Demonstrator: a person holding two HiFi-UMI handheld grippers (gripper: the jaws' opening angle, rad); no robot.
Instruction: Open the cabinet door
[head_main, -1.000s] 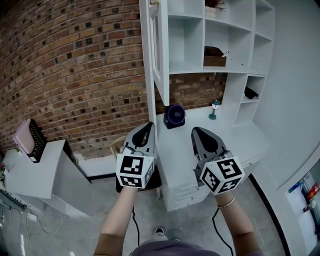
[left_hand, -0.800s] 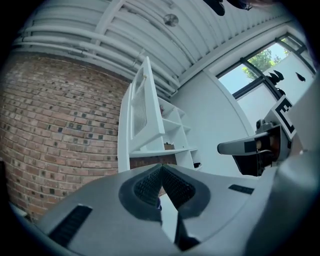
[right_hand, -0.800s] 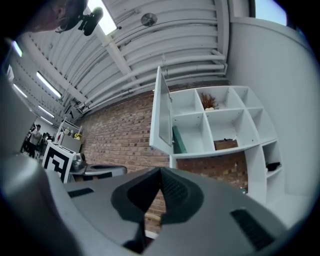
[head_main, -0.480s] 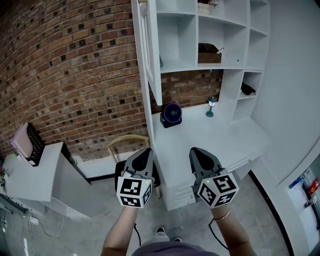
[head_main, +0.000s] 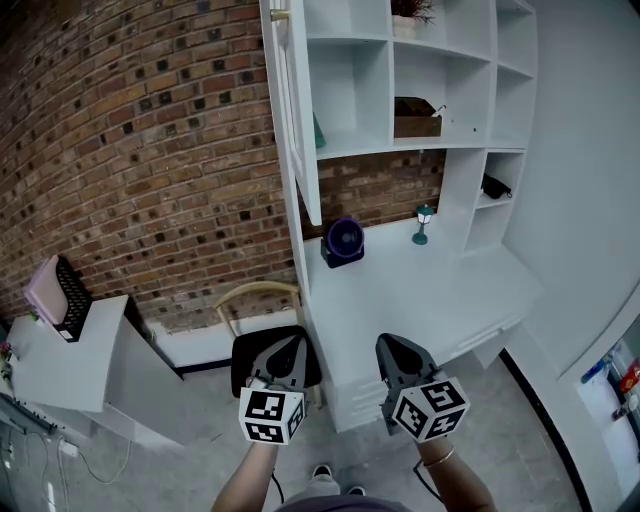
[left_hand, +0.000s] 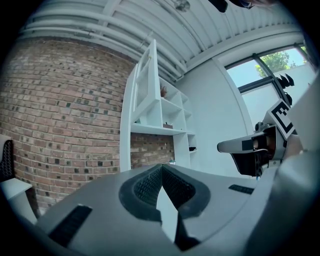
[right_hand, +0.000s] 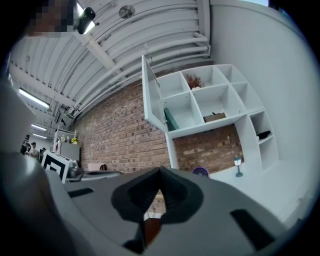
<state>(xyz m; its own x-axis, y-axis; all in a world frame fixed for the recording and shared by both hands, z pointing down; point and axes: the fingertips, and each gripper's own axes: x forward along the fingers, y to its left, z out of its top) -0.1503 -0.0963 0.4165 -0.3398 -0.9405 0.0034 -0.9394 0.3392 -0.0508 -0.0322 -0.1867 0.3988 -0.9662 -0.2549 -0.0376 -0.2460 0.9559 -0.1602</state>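
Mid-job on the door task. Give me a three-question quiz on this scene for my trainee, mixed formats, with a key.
1. True or false: the cabinet door stands open.
2. What stands on the desk to the right of the purple fan in the head view? A) small lamp B) kettle C) stack of books
3. Fill in: the left gripper and right gripper each have jaws ___, with nothing between them.
Key: 1 true; 2 A; 3 shut.
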